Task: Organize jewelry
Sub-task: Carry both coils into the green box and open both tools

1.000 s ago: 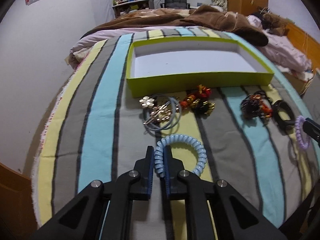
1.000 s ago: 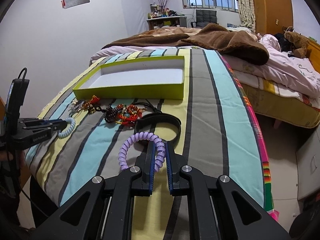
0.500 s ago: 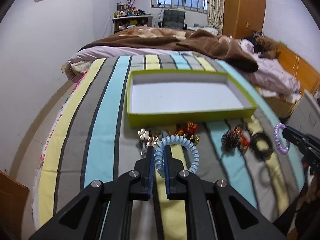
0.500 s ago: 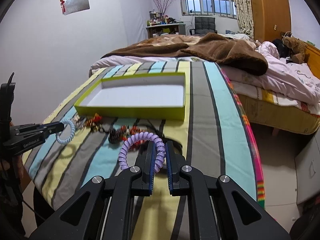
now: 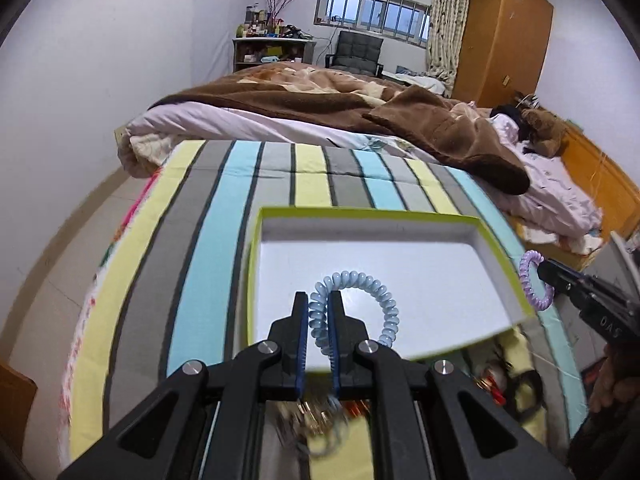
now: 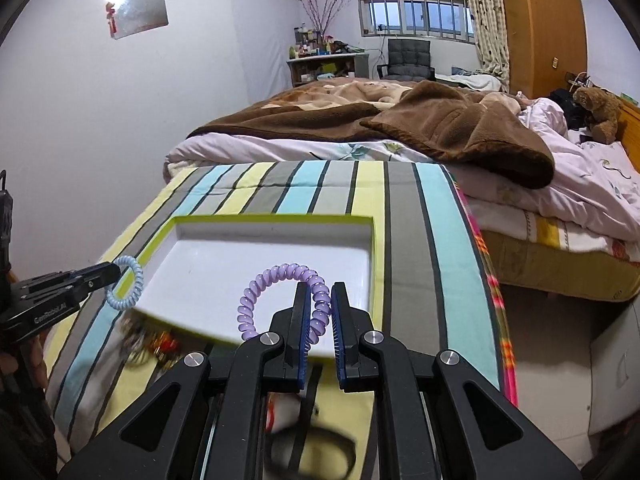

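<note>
Jewelry lies partly out of sight on the striped bedspread [image 5: 224, 216] of grey, pale blue and yellow bands: a blurred heap of gold and red trinkets [image 6: 156, 346] sits just outside the near wall of the shallow lime-green cardboard tray with a white inside [image 5: 505, 258], and a black band [image 6: 320, 450] lies below the right gripper, too blurred to describe further. In the left wrist view the left gripper [image 5: 319, 308] is clamped on a pale blue spiral coil hair tie [image 5: 384, 300], whose loop arcs toward 1 o'clock from the fingertips and hangs over the tray's white floor. The right gripper [image 6: 321, 300] pinches a lilac spiral coil hair tie [image 6: 264, 284], its loop curving toward 10 o'clock over the tray's near right part. From the left camera, the lilac tie shows at 3 o'clock, just past the tray's right wall; from the right camera, the blue tie shows at 9 o'clock by the tray's left wall. A brown fleece blanket [image 6: 440, 124] is heaped at 12 o'clock beyond the bedspread.
</note>
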{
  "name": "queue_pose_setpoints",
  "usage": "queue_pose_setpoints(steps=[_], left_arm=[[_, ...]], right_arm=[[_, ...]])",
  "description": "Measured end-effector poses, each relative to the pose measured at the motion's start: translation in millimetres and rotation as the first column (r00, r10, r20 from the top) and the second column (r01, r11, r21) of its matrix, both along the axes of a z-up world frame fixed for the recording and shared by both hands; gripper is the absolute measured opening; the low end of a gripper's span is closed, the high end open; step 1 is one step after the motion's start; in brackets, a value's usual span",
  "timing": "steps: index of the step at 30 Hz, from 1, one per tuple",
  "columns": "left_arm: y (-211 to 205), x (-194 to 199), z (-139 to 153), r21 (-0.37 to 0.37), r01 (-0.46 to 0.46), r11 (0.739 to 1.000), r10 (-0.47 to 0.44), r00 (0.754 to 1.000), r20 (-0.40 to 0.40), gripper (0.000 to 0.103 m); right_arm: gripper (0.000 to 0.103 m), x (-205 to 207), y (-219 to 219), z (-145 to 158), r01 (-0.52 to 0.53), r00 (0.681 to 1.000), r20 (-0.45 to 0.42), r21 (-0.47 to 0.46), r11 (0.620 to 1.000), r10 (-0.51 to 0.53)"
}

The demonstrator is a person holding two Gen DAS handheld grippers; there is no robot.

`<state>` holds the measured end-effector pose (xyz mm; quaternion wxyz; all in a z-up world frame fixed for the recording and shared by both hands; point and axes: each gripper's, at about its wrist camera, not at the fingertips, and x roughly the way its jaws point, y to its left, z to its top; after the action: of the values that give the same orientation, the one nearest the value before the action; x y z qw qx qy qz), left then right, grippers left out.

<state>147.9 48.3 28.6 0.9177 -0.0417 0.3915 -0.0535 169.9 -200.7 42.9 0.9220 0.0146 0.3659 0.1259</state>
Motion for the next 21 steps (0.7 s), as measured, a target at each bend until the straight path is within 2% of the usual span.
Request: queue_pose_setpoints(steps=[5,9,21], left_arm=[[2.8,35.6,-15.3,-0.035,0.005,0.999,-0.007,0.998,-0.065,0.01],[0.0,54.5,-25.5,-0.034,0.005,0.999,-0.008,0.997,-0.081,0.01],[-5.9,81.6,-47.2,-0.011,0.007,1.0,-0.008,0.989,-0.145,0.01]], right_arm=[[0.011,39.0,7.9,-14.6,0.011,0.999,-0.042,-0.033,0.999,-0.013],[0.011,63.5,14.2,-26.1,0.006,0.997,-0.077,-0.064,0.998,-0.011],[0.011,93.5,17.0,-51.3,-0.004,0.989,-0.144,-0.126,0.992,-0.014]])
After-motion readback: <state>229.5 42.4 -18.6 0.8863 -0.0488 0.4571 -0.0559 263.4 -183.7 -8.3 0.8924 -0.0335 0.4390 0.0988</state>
